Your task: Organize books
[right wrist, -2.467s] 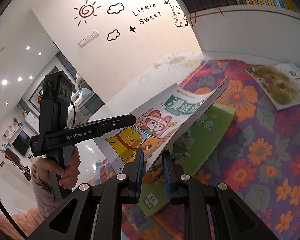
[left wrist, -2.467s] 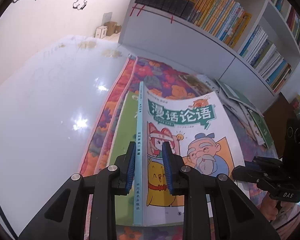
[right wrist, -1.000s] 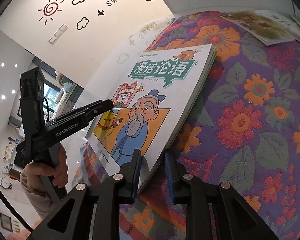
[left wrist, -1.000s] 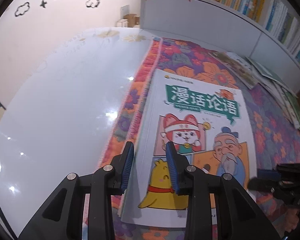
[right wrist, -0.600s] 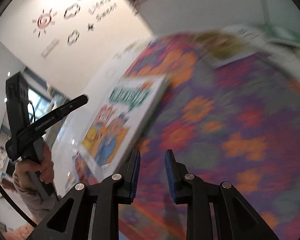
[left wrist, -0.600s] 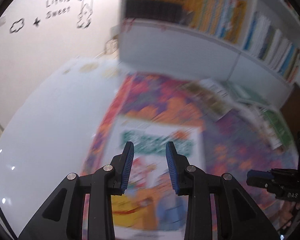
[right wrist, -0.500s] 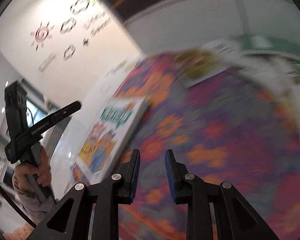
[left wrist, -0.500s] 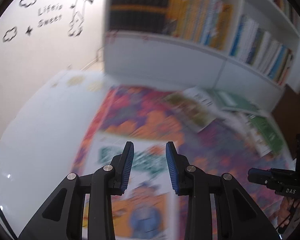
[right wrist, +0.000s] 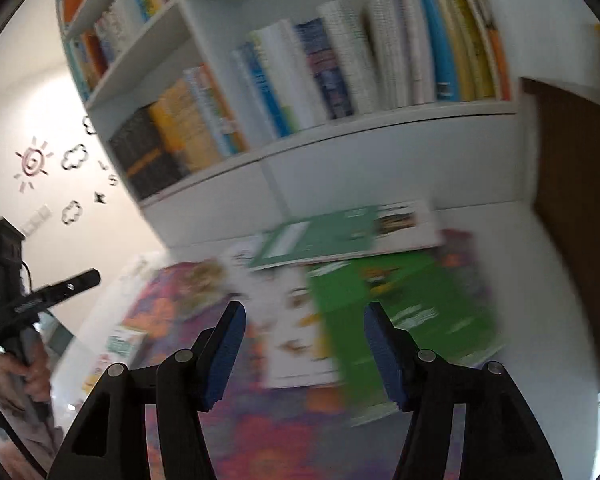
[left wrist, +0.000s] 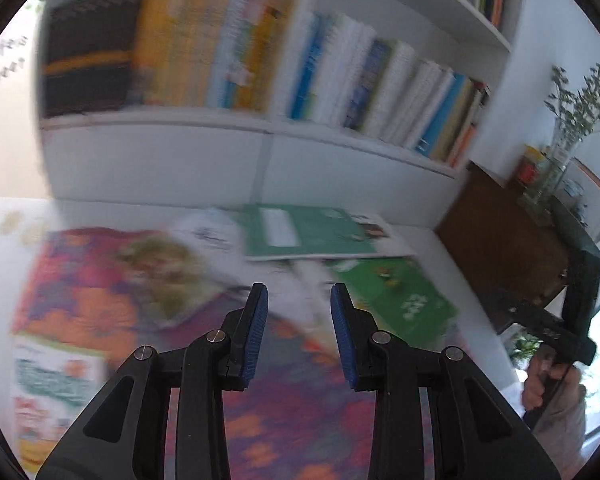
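- Rug [left wrist: 284, 412]: woven cloth, matt, flower-patterned; blurred.
- Floor [left wrist: 4, 272]: smooth and glossy white.
- Green book [left wrist: 396, 300]: paper cover with a slight sheen.
- Comic book [left wrist: 52, 392]: paper cover, printed in colour.
- Shelf [left wrist: 268, 148]: smooth white painted board, matt.
- Cabinet [left wrist: 500, 240]: dark brown wood, smooth.
- Vase [left wrist: 556, 168]: clear glass, holding green sprigs.
- Left gripper [left wrist: 298, 336]: matt black plastic arms, bright metal pins, ribbed blue pads [left wrist: 256, 332] that look rubbery.
- Right gripper [right wrist: 306, 354]: the same black plastic, with blue pads [right wrist: 226, 356].
- Sleeve [left wrist: 560, 436]: soft pale cloth.
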`<state>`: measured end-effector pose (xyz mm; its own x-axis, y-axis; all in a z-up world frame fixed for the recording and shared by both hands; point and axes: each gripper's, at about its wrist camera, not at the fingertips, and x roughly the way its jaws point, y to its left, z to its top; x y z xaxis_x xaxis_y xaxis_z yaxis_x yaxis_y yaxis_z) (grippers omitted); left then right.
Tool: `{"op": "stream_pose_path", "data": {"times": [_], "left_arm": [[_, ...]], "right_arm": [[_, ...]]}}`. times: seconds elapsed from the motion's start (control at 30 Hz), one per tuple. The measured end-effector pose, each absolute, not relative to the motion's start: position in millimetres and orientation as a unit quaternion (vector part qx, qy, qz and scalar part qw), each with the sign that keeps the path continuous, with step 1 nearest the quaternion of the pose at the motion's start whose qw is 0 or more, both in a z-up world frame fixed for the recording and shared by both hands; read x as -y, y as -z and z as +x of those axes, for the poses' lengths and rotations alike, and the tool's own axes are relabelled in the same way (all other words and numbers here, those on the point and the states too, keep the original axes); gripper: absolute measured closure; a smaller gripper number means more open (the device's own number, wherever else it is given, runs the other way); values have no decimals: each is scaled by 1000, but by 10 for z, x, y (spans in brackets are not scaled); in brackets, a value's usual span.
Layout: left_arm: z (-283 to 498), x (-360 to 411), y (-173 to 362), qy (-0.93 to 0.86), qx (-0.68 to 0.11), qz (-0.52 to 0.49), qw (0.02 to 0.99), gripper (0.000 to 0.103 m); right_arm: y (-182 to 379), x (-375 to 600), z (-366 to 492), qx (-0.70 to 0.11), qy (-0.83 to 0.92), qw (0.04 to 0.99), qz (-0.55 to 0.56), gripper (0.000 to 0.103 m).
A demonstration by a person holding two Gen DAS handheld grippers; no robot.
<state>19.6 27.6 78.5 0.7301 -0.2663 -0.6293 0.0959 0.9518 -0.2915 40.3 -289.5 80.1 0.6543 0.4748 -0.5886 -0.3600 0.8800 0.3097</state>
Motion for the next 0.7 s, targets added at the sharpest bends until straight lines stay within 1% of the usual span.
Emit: {"op": "stream_pose_path", "data": {"times": [0.07,0.2,0.33,0.5,0.63,0.7], "left_arm": [[356,11,-613,117,-368,-133,913,74],[624,679,-56,141,-405,-139,892,74],[718,1098,397,171,-437,-140,872,74],[753,1324,658,178,-458,-123,862,74],[740,1313,629,162,-447,-95,874,74],[768,1243,658,172,-450,-115,868,73]], "right_arm": [[-672,3109,568,-354,-215,906,93,43],[-278,3424,886,-379,-190,896,135,44],[37,3551,1117,-396,-164,894,132,44],[236,3517,1389,-415,-152,891,103,44],[368,3376,1678,-438,-138,887,43,44],[443,3297,1813,-449,-160,878,44,48]]}}
